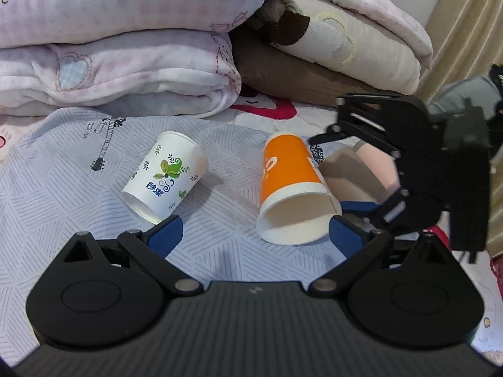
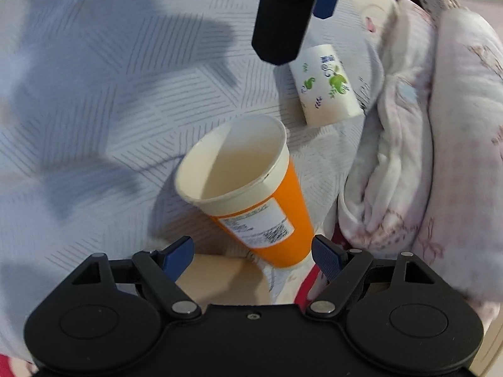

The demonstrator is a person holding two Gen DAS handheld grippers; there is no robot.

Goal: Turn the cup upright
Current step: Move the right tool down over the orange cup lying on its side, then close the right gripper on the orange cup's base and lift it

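Observation:
An orange paper cup (image 1: 287, 176) lies on its side on the grey patterned bedsheet (image 1: 63, 182), mouth toward my left gripper; it also shows in the right wrist view (image 2: 270, 204). A white cup with green leaf print (image 1: 165, 176) lies on its side to its left, also visible in the right wrist view (image 2: 327, 88). A beige-pink cup (image 1: 355, 172) lies by the orange one, partly hidden by the right gripper. My left gripper (image 1: 254, 235) is open and empty just before both cups. My right gripper (image 2: 253, 251) is open, its fingers on either side of the orange cup's base.
Folded pink and white quilts (image 1: 119, 62) and a brown pillow (image 1: 298, 75) are stacked behind the cups. A curtain (image 1: 471, 31) hangs at the right. The quilts (image 2: 440, 157) lie close beside the orange cup in the right wrist view.

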